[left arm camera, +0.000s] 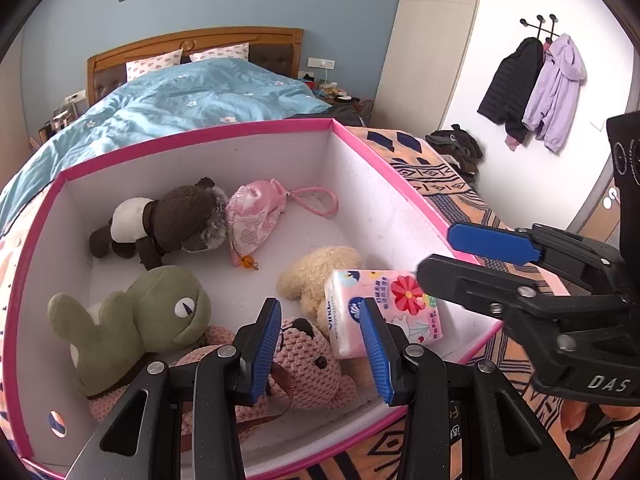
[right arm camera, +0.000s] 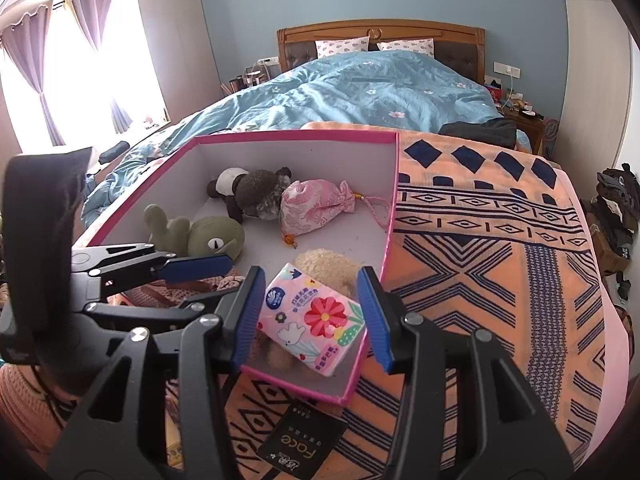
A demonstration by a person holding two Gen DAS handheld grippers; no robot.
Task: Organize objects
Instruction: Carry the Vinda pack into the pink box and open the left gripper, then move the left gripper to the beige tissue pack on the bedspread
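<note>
A pink-rimmed white box point(left arm camera: 248, 130) point(right arm camera: 296, 135) sits on a patterned orange blanket. Inside lie a panda plush point(left arm camera: 128, 220), a brown plush point(left arm camera: 192, 216), a pink drawstring pouch point(left arm camera: 256, 212) point(right arm camera: 316, 208), a green frog plush point(left arm camera: 160, 312) point(right arm camera: 216, 238), a pink knitted bear point(left arm camera: 312, 364), a cream plush point(left arm camera: 316, 272) and a pink tissue pack point(left arm camera: 384, 312) point(right arm camera: 316, 320). My left gripper point(left arm camera: 324, 354) is open above the knitted bear. My right gripper point(right arm camera: 312, 314) is open, with its jaws on either side of the tissue pack, which rests on the cream plush point(right arm camera: 328, 266).
A black packet point(right arm camera: 300, 444) lies on the blanket point(right arm camera: 480, 280) by the box's near corner. A bed with a blue duvet point(right arm camera: 360, 92) lies beyond. Coats point(left arm camera: 536, 88) hang on the right wall. A pile of dark clothes point(right arm camera: 616, 208) is on the floor.
</note>
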